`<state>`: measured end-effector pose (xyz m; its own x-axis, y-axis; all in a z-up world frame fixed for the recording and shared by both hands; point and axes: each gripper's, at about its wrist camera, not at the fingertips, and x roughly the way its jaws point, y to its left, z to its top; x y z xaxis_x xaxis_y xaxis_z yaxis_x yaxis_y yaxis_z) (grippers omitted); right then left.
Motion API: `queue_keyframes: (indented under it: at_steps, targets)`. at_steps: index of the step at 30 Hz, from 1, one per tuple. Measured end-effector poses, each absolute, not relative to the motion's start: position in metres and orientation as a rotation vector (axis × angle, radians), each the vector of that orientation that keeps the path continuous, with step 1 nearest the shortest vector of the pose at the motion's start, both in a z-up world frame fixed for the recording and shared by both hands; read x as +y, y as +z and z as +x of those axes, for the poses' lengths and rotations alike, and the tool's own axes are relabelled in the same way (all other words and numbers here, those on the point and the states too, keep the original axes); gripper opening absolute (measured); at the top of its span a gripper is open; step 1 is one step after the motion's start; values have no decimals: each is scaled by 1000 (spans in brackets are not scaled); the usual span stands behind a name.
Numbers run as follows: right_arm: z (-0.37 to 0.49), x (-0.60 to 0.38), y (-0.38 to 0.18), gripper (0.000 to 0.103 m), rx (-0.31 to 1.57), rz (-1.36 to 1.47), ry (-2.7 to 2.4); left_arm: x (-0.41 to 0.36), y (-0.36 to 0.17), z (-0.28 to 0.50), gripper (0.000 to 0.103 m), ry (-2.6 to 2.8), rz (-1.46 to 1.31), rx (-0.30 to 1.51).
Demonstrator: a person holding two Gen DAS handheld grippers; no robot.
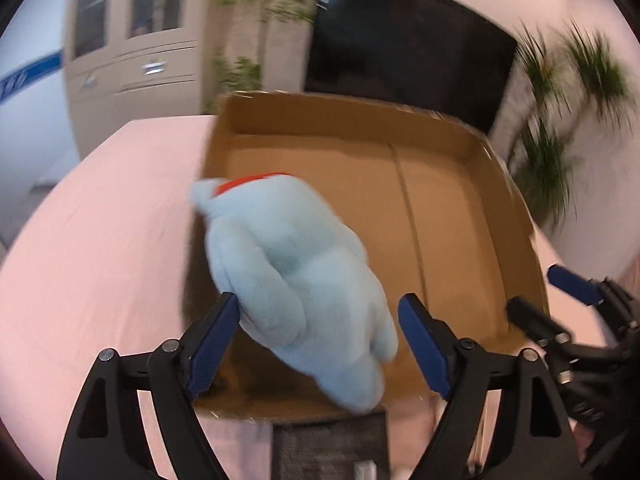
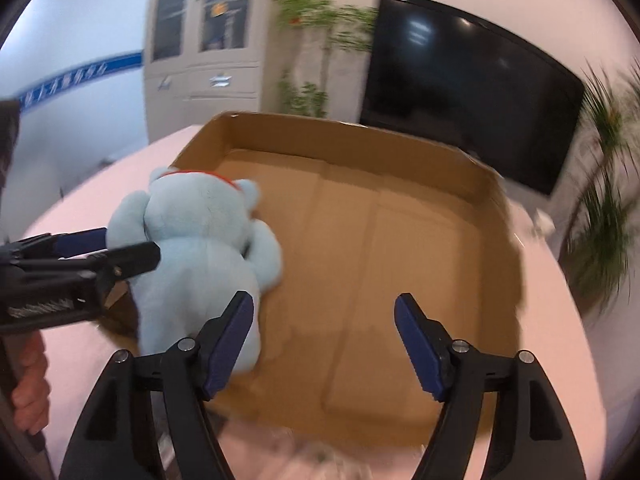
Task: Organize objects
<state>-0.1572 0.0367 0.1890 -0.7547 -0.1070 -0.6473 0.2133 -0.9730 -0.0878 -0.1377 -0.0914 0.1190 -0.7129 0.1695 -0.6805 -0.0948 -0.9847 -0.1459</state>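
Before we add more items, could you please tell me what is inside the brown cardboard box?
Only a light blue plush bear shows, at the left wall of the open brown cardboard box. The remaining floor looks bare; whatever lies beneath the bear is hidden.

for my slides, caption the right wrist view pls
Open right gripper beside a light blue plush bear at the cardboard box edge.

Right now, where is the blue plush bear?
The blue plush bear sits at the cardboard box's near-left corner, between the open left tongs in the left wrist view.
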Motion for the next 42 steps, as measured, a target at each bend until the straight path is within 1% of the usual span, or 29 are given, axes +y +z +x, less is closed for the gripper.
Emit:
queue_keyframes:
  at_steps: [4,7,9,10,11,14,16,21,23,24,25,27,32,34,38,39,40,42]
  targets:
    - [-121,87,178,73,-33,1124,-2781,-59,129,-121,80,2668,-1079,-56]
    - [-100,108,152,73,-151,1228,-2767,-43,133,-121,81,2652,-1093,-5]
    - [-86,118,131,73,-275,1286,-2718,-41,131,-124,81,2677,-1127,23]
    - [-75,123,120,73,-366,1291,-2663,-42,131,-122,81,2669,-1138,17]
    - [-69,124,112,73,-419,1288,-2620,-42,133,-120,81,2646,-1132,2]
    - [-46,122,95,73,-500,1280,-2519,-37,143,-116,81,2536,-1094,-30]
    - [-36,116,87,73,-514,1263,-2485,-27,142,-115,81,2455,-1092,-25]
    - [-22,89,64,73,-476,1256,-2439,-6,130,-111,81,2298,-1132,25]
    - [-25,80,55,73,-435,1283,-2442,7,122,-107,81,2223,-1139,102]
    - [-26,78,51,71,-404,1302,-2457,14,118,-105,81,2187,-1144,140]
    - [-24,77,52,66,-372,1283,-2489,19,114,-103,81,2160,-1154,172]
    - [-23,83,52,66,-352,1283,-2524,32,107,-100,80,2120,-1169,228]
    - [-13,119,52,66,-365,1242,-2650,57,93,-85,79,1959,-1179,280]
    - [-10,128,52,66,-334,1249,-2688,76,82,-78,79,1866,-1198,301]
    - [-7,137,51,66,-350,1223,-2704,110,51,-63,79,1723,-1253,407]
    - [-6,138,51,66,-344,1218,-2702,115,46,-62,78,1715,-1275,427]
    - [-5,138,50,66,-336,1210,-2703,118,42,-60,72,1723,-1298,460]
    - [-3,139,50,67,-320,1203,-2706,120,43,-58,71,1735,-1299,489]
